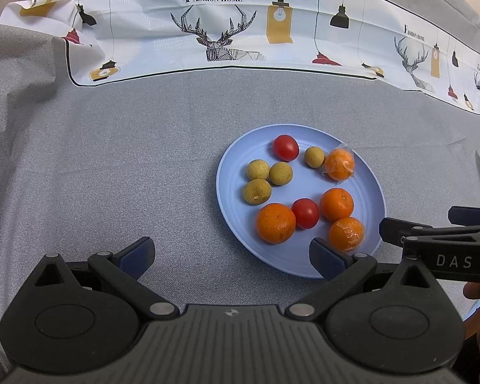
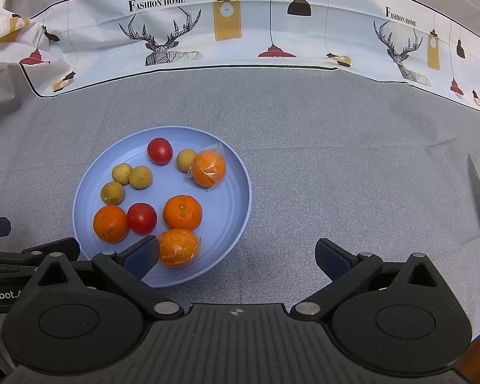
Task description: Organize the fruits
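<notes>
A light blue plate (image 1: 368, 198) (image 2: 236, 198) on grey cloth holds several fruits: oranges (image 1: 275, 223) (image 2: 182, 212), two of them in clear wrap (image 1: 340, 164) (image 2: 208, 168), two red tomatoes (image 1: 285, 147) (image 2: 159, 150), and several small yellow-green round fruits (image 1: 258, 169) (image 2: 122, 173). My left gripper (image 1: 232, 257) is open and empty, just short of the plate's near left rim. My right gripper (image 2: 238, 257) is open and empty; its left finger sits over the plate's near edge beside a wrapped orange (image 2: 178, 247).
A white printed cloth (image 1: 214, 28) (image 2: 240, 32) with deer and lamps lies across the back. The right gripper's body (image 1: 448, 246) shows at the right of the left wrist view; the left gripper's body (image 2: 28, 256) shows at the left of the right wrist view.
</notes>
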`<state>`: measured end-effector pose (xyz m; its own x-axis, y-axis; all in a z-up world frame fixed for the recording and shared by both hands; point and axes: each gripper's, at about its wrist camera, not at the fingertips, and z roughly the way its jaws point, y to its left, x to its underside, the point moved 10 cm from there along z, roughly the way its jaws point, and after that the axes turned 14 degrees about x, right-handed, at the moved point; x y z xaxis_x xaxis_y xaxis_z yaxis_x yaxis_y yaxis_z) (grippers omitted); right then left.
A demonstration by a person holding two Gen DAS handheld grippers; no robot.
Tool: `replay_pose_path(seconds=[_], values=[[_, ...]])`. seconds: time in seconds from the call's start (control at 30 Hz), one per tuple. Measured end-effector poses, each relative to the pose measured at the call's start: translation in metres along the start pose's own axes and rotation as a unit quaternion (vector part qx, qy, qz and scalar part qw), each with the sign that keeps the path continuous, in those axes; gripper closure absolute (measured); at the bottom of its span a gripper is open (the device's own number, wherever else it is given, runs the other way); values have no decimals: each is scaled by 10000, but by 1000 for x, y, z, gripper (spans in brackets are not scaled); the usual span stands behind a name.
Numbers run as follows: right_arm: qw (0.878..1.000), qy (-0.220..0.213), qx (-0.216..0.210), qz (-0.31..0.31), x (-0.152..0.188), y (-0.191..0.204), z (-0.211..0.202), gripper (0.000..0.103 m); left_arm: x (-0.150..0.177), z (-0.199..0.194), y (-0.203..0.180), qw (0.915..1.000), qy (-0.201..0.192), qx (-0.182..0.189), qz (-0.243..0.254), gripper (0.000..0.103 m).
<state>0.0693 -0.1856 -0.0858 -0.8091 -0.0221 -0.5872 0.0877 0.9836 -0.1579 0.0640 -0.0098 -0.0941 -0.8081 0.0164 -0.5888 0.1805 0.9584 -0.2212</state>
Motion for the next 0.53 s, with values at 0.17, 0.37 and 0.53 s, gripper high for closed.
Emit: replay_pose_path(seconds=[0.17,0.37,0.53], values=[[10000,3,9,-1,1,-1,0,1,3,3,-1,10000,7,24,-1,0],[10000,8,13,22,-1,-4,-1,1,1,2,-3,10000,-33,45,51,0],[9998,-44,-40,177,-6,-12,-1,1,-1,-1,-12,9996,-115,173,212,0]])
